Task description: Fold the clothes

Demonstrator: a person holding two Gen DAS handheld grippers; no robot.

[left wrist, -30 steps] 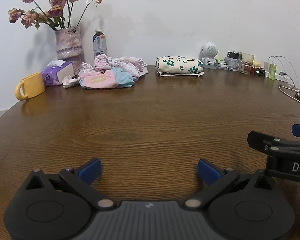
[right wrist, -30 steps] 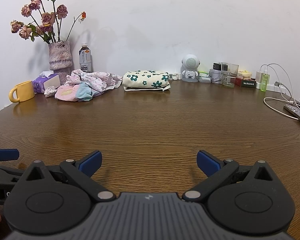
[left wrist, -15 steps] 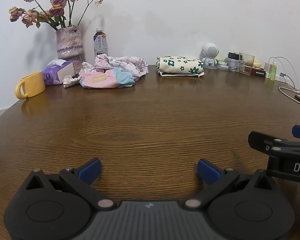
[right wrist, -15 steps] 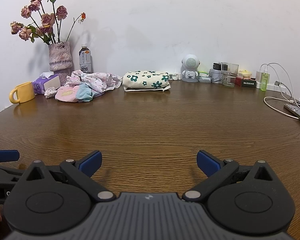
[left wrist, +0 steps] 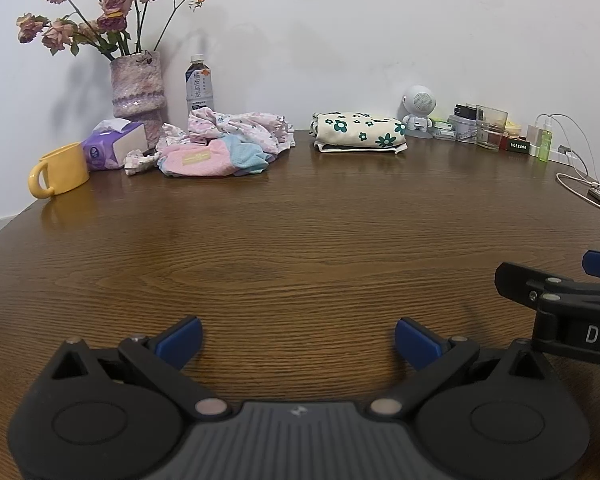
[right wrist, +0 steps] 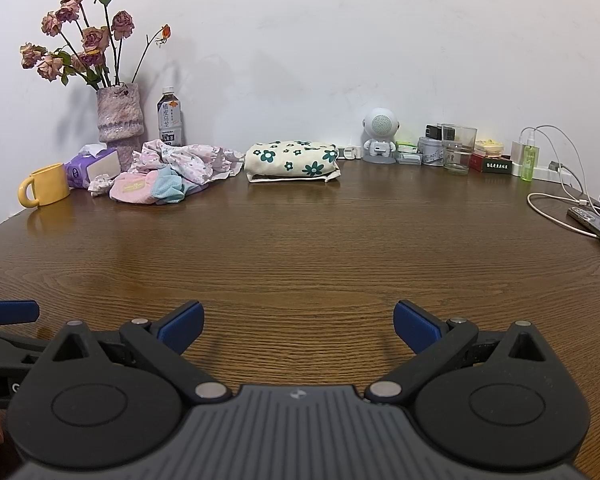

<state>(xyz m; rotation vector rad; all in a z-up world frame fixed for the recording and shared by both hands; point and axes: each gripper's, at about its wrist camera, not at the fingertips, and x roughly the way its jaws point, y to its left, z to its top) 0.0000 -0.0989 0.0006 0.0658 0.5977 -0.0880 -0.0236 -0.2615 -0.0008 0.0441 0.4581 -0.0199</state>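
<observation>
Left claw (left wrist: 298, 338): jaws spread wide, nothing between the blue fingertips (left wrist: 179, 339); it hovers low over the bare wooden bench (left wrist: 300, 248). The right claw (right wrist: 298, 322) stands in the same condition, jaws wide and empty, just beside the left claw on its right; part of its black frame enters the left wrist view at the right edge.

Items along the far edge of the bench, as seen ahead of the claws, from left to right:

1. Yellow mug (right wrist: 44, 190), far ahead and to the left, handle turned left.
2. Purple tissue pack (right wrist: 92, 168), just right of the mug.
3. Pink vase (right wrist: 120, 124) with dried roses, behind the tissue pack, against the wall.
4. Drink bottle (right wrist: 170, 118), upright, right of the vase.
5. Unfolded clothes pile (right wrist: 172, 176), ahead and left of centre: a floral garment lies crumpled on top, with a pink piece and a light blue piece at the front. The pile touches the tissue pack side and lies in front of the bottle.
6. Folded floral garment (right wrist: 292, 160), cream with green flowers, almost straight ahead of the right claw and ahead-right of the left claw; it lies apart from the pile.
7. White round speaker figure (right wrist: 380, 136), right of the folded garment.
8. Small jars and boxes (right wrist: 456, 154), then a green spray bottle (right wrist: 529, 160).
9. White cable (right wrist: 556, 208), far right.

Both clothing items lie well apart from either claw.
</observation>
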